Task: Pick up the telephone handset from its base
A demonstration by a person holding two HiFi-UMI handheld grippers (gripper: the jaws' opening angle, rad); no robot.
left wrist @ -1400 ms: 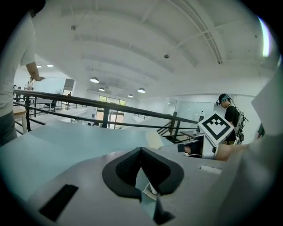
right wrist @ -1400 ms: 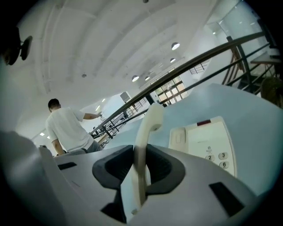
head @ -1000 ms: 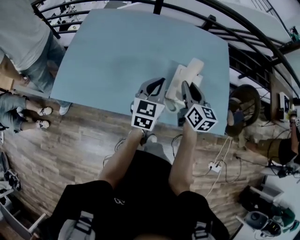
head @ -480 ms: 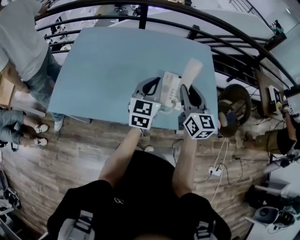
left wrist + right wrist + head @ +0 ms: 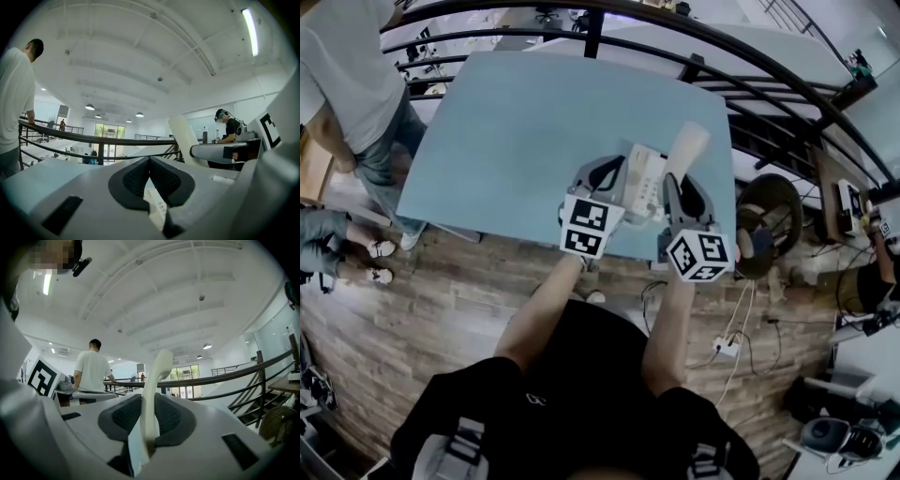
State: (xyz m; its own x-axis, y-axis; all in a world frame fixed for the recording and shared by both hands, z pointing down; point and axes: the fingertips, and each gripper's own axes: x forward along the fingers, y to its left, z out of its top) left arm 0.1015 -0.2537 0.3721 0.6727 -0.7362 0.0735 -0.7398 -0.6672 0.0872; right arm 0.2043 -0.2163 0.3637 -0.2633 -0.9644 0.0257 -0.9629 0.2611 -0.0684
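A pale blue tabletop (image 5: pixel 525 131) stands on a wood-plank floor (image 5: pixel 459 300) beside a curved black railing (image 5: pixel 750 66). A white telephone base (image 5: pixel 642 178) shows near its front edge; whether it rests there is unclear. A power strip (image 5: pixel 725 349) and cables (image 5: pixel 748 302) lie on the floor.

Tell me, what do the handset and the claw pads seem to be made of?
The handset looks like cream plastic: smooth, slightly glossy, moulded in one curve. The claw pads are probably black rubber: matt, with a fine dotted texture.
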